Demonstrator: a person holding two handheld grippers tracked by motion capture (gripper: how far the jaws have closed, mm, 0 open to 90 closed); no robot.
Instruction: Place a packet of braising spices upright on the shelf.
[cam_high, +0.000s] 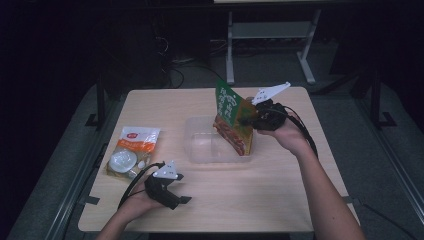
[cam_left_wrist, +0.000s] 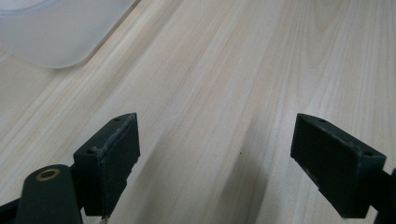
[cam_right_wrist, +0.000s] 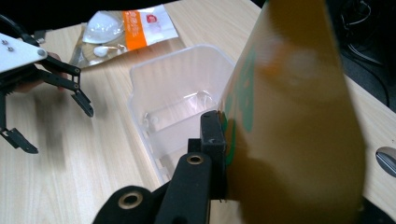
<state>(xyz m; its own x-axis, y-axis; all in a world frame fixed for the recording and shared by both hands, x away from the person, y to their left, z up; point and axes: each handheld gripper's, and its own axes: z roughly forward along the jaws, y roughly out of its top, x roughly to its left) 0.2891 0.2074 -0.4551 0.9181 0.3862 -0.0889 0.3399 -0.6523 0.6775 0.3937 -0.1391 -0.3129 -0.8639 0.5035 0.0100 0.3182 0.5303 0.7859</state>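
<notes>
The green-and-orange snack bag (cam_high: 233, 120) stands upright and a little tilted at the right end of the clear plastic bin (cam_high: 200, 145), its lower edge at or just inside the bin's right wall. The right claw (cam_high: 250, 117) pinches the bag on its upper right side, pressed together on the packaging; in the right gripper view one black jaw lies flat against the bag (cam_right_wrist: 289, 116), whose orange back stands close before the camera. The bin (cam_right_wrist: 173, 107) sits near the middle of the desk (cam_high: 260, 200) with nothing else inside it. Well to its left, near the desk's left edge, lies a flat packet (cam_high: 132, 150) with an orange label and a white round piece inside. The left claw (cam_high: 181, 189) rests low over the desk's front left part, jaws spread, nothing between them but bare wood (cam_left_wrist: 224, 93).
</notes>
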